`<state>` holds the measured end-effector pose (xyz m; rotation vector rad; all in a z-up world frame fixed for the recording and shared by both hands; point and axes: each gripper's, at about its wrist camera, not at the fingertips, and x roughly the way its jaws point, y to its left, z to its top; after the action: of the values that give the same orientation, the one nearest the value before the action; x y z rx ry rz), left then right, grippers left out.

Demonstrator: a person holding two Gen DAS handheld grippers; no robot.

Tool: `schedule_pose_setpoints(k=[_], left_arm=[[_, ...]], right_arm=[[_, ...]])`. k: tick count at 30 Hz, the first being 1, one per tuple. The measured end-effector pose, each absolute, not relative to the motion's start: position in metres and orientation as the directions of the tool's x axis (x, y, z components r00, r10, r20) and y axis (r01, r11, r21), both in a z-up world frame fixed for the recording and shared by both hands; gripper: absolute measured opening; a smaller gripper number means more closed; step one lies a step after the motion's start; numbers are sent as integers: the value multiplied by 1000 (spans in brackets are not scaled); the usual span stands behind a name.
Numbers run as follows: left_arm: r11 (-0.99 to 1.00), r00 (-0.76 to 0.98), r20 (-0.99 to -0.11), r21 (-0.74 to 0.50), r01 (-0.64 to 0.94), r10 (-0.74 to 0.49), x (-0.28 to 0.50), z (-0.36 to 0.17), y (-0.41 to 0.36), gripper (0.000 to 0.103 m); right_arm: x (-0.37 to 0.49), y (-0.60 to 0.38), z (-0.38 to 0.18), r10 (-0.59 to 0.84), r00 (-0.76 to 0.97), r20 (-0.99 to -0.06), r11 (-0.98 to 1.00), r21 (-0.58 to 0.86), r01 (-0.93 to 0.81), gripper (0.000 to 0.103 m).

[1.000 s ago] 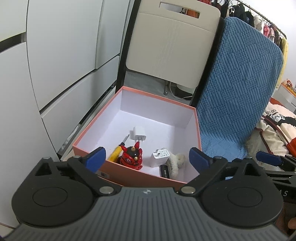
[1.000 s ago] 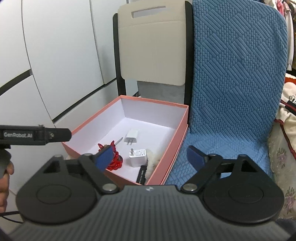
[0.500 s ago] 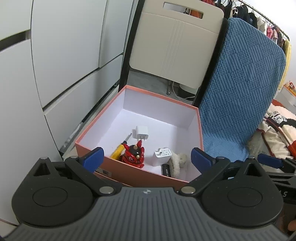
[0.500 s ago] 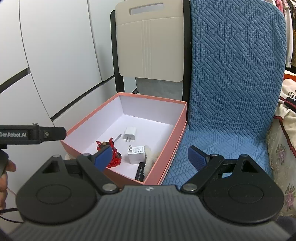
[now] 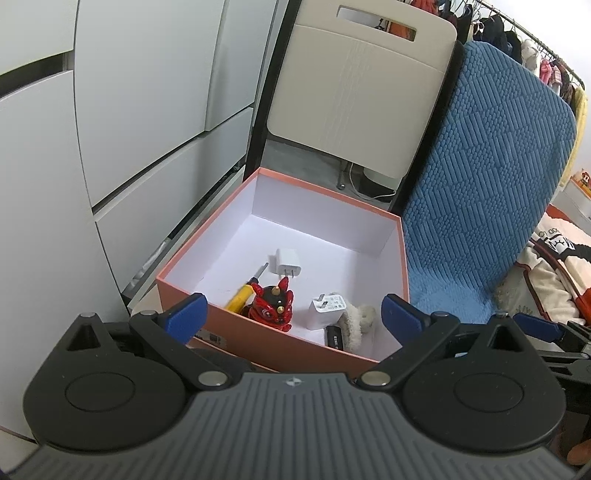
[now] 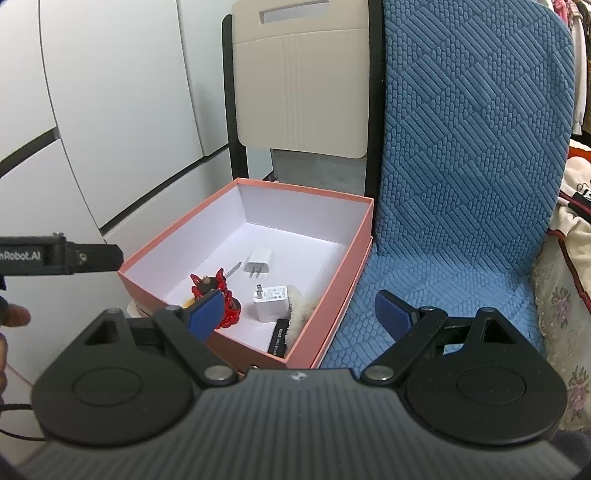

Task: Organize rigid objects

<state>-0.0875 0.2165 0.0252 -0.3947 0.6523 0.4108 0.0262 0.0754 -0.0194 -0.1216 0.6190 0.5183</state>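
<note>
A pink box (image 5: 280,349) (image 6: 360,236) with a white inside stands on the chair seat. In it lie a red figurine (image 5: 271,306) (image 6: 205,286), a yellow-handled screwdriver (image 5: 243,293), two white chargers (image 5: 286,260) (image 5: 328,310) (image 6: 258,264) (image 6: 271,297), a black stick (image 5: 334,338) (image 6: 279,338) and a fluffy white piece (image 5: 356,325) (image 6: 297,304). My left gripper (image 5: 291,315) is open, held back from the box's near wall, with nothing between its fingers. My right gripper (image 6: 299,314) is open too, above the box's near right corner and the blue cushion (image 6: 461,184).
White cabinet doors (image 5: 110,110) stand close on the left. A beige chair back (image 5: 354,88) rises behind the box. Patterned fabric (image 5: 554,266) lies to the right, and clothes hang on a rail (image 5: 517,26). The left gripper's bar (image 6: 62,254) and a hand (image 6: 14,315) show at the left edge.
Both grippers have drawn back and up from the box, which now looks smaller and lower in the views. Both stay open; the things in the box have not moved.
</note>
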Motion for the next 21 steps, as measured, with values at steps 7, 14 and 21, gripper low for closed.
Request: schedule_pose_setpoints(k=[7,14,21], left_arm=[[845,714,-655,-214,-490,248,-89,24,220,102],[845,706,-663,-207,-494,250,-89,21,220,102],[846,708,-660,-207,-492,250,-91,21,220,102]], right_arm=[[28,76,-22,429,682,-592,863,44,-504,90],[28,76,-22,432,678,-595,860,45,-508,90],[27,76,-21,433,675,-597,857,40,-514,90]])
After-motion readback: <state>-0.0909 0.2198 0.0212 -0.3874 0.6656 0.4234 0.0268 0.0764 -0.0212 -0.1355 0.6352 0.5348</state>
